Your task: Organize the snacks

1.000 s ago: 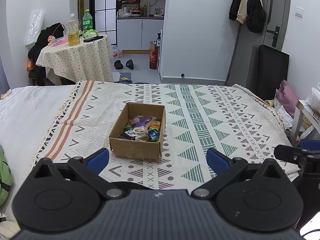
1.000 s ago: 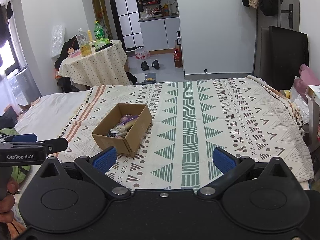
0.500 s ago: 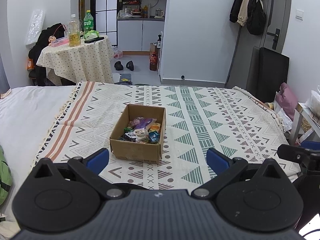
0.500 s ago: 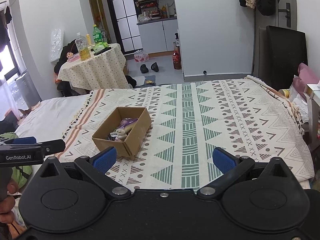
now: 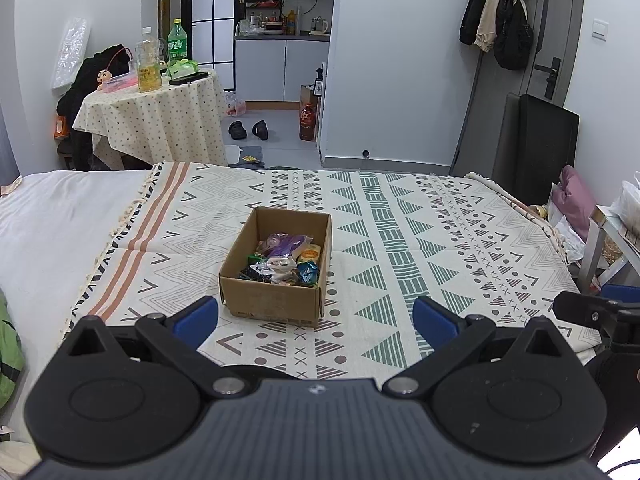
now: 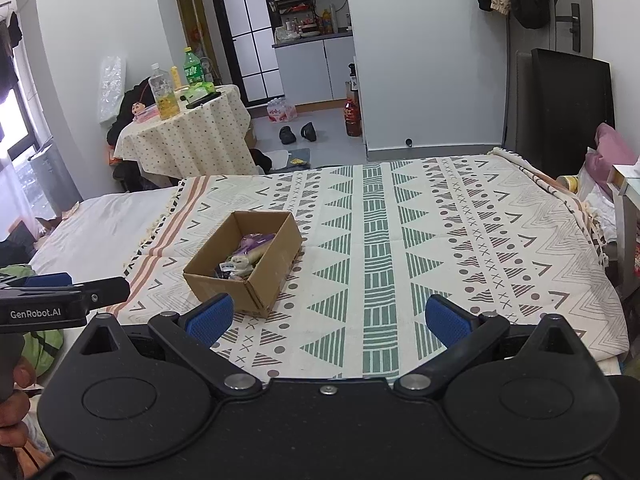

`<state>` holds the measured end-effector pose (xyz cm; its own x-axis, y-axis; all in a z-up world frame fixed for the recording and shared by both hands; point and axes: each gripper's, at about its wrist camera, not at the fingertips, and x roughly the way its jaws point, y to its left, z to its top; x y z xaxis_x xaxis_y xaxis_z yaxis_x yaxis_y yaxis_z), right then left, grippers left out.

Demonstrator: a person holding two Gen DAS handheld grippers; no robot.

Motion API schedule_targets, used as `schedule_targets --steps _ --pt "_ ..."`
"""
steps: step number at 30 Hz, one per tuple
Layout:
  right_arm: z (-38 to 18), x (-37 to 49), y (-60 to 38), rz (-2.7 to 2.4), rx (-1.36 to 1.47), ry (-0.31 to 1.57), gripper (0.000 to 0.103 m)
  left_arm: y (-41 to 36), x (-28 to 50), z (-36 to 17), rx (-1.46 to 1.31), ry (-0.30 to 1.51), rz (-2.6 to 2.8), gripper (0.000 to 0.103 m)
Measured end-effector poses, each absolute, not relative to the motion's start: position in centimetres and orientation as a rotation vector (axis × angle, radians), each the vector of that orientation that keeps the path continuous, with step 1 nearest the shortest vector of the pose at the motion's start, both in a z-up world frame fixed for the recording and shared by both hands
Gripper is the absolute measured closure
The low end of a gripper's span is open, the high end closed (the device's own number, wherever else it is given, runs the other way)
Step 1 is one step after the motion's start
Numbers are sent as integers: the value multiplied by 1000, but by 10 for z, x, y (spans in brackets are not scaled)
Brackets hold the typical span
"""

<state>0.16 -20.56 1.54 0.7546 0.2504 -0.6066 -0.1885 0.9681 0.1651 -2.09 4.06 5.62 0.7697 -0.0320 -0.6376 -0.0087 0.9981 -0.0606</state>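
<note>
While both tongs hung above the near edge of the bed, the cardboard box (image 5: pixel 276 268) sat ahead of them on the patterned blanket (image 5: pixel 420 248), untouched. The left tongs (image 5: pixel 316 318) stood wide, blue pads far apart and holding nothing; in the left wrist view the box lay just beyond the left pad (image 5: pixel 196 318), mostly inside the span between the two pads, slightly left of centre. The right tongs (image 6: pixel 326 320) were likewise spread wide and empty. From the right wrist view the box (image 6: pixel 244 260) lay forward and to the left, its near corner just past the left blue pad (image 6: pixel 210 318), clear of contact as far as could be seen. Inside the box lay a heap of wrapped snacks (image 5: pixel 284 258), among them a purple packet, a yellow one and a blue-green one. The rest of the blanket right of the box was bare. Part of the left tongs' body (image 6: pixel 60 300) showed at the left edge of the right wrist view, with fingers of a hand (image 6: pixel 14 404) below it.
</note>
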Motion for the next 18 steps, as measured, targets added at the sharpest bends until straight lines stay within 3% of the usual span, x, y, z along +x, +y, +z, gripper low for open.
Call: schedule_targets --steps 18 --pt "16 2 -205 237 88 684 0 38 -24 56 -49 688 -36 0"
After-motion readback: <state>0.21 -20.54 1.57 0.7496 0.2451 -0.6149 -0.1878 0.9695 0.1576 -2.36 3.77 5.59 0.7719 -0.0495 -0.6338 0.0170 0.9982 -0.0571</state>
